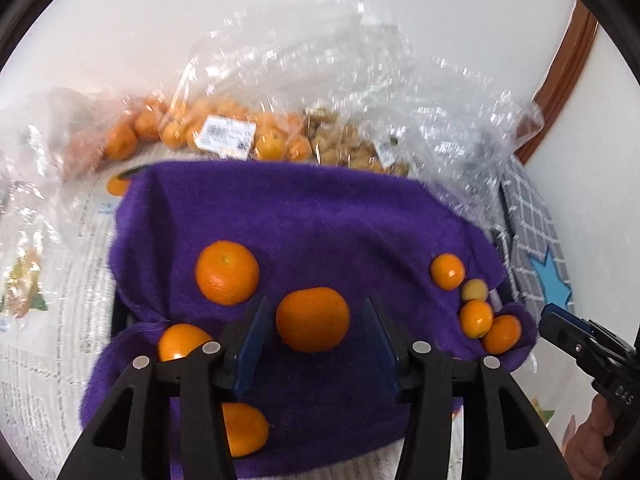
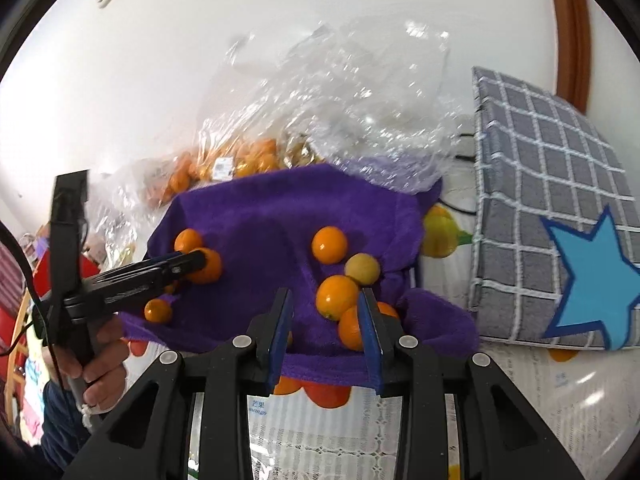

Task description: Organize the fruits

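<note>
While the left gripper (image 1: 314,346) stood with its jaws spread, one orange (image 1: 313,319) lay squarely between the blue pads on the purple towel (image 1: 320,216) — dead ahead, roundish, no long axis to align. To the right, the right gripper (image 2: 326,322) was likewise spread and empty; a cluster of small oranges (image 2: 336,296) sat just beside its right pad — off-centre.

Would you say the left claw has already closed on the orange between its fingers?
No, the left claw is open, with visible purple towel between each finger and the orange.
</note>
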{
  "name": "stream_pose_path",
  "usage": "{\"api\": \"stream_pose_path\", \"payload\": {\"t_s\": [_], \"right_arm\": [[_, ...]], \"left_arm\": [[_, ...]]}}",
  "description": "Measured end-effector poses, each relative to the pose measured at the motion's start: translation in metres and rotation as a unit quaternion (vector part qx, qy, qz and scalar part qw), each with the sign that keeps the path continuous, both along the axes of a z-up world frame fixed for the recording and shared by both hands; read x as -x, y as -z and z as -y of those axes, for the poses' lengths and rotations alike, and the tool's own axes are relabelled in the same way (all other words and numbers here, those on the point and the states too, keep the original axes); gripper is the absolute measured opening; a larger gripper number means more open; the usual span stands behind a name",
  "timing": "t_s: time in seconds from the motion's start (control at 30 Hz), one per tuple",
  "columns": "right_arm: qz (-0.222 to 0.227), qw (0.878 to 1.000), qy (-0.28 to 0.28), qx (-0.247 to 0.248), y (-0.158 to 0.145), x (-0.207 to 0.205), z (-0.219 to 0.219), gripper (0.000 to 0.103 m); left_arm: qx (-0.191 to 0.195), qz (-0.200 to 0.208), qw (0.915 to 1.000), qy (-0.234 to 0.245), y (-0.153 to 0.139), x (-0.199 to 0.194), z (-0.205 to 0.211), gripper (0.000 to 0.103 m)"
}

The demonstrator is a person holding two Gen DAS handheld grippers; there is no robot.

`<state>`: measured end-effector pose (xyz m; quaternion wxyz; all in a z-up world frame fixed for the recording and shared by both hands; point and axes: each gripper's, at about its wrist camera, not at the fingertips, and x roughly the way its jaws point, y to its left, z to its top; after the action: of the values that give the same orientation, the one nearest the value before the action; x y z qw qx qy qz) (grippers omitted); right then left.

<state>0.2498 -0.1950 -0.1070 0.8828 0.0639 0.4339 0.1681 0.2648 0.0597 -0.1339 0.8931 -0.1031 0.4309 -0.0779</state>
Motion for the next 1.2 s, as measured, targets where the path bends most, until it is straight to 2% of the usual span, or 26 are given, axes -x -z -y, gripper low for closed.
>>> {"api": "stream_pose_path", "payload": {"t_s": [0.27,0.33,0.4,0.57,0.63,0.7,0.73,0.8,0.9,1.03,1.2], "right_arm": [[0.047,0.997,0.039,0.047,-0.039,0.025,0.010,0.040],[0.058,0.996,0.046,0.050,-0.051,0.035,0.015,0.040],[0.062,0.996,0.050,0.047,-0.060,0.044,0.020,0.041],[0.074,0.994,0.060,0.056,-0.081,0.077,0.032,0.041],[0.077,0.993,0.063,0.055,-0.086,0.089,0.035,0.046],[0.083,0.993,0.066,0.049,-0.091,0.105,0.040,0.062],[0.088,0.993,0.064,0.046,-0.094,0.113,0.041,0.064],[0.106,0.992,0.058,0.042,-0.098,0.130,0.043,0.078],[0.132,0.989,0.052,0.049,-0.103,0.154,0.044,0.090],[0.132,0.987,0.058,0.077,-0.105,0.173,0.045,0.093],[0.142,0.986,0.061,0.070,-0.110,0.195,0.051,0.095]], "left_arm": [[-0.030,0.036,0.9985,-0.026,-0.043,0.047,-0.007,0.051],[-0.034,0.046,0.9978,-0.034,-0.055,0.062,-0.008,0.056],[-0.039,0.061,0.9964,-0.044,-0.068,0.083,-0.007,0.068],[-0.046,0.091,0.9928,-0.063,-0.089,0.124,-0.001,0.073],[-0.049,0.101,0.9916,-0.065,-0.096,0.142,0.004,0.076],[-0.053,0.106,0.9909,-0.064,-0.102,0.157,0.009,0.079],[-0.054,0.108,0.9906,-0.065,-0.104,0.162,0.011,0.080],[-0.055,0.118,0.9891,-0.068,-0.110,0.178,0.016,0.083],[-0.059,0.130,0.9871,-0.072,-0.114,0.196,0.022,0.086],[-0.062,0.138,0.9857,-0.073,-0.116,0.217,0.031,0.086],[-0.058,0.152,0.9839,-0.074,-0.123,0.236,0.037,0.087]]}}
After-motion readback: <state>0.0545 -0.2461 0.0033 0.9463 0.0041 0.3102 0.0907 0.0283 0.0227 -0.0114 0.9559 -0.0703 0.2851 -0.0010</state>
